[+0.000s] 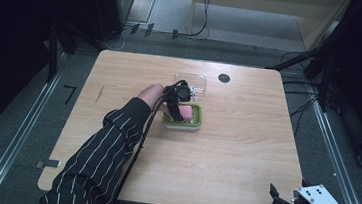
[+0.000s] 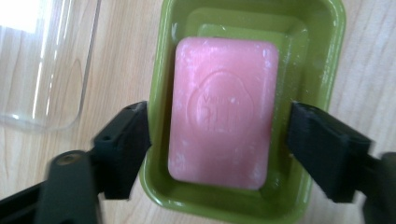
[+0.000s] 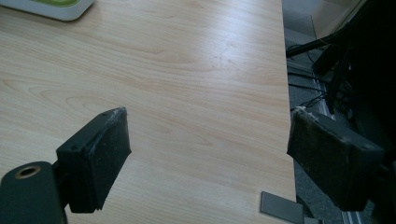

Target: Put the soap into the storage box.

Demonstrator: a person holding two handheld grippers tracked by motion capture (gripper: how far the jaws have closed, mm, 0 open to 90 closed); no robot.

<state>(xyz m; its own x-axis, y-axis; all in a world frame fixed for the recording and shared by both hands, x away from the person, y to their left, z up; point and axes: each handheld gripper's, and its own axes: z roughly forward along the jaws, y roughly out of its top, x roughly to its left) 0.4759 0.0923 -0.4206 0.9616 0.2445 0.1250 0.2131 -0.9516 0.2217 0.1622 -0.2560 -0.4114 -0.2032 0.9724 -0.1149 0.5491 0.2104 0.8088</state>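
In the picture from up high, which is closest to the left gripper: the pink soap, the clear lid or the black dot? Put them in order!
From the left gripper:
1. Pink soap, right under it in the green dish.
2. Clear lid, just behind the dish.
3. Black dot, farthest, back right.

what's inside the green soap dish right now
A pink soap bar lies flat inside the green dish, between the open left tool's jaws. The dish floor beneath the bar is covered.

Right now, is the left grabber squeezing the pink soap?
Apart. In the left gripper view, the left gripper's jaws stand wide, and the green dish shows between each jaw and the soap.
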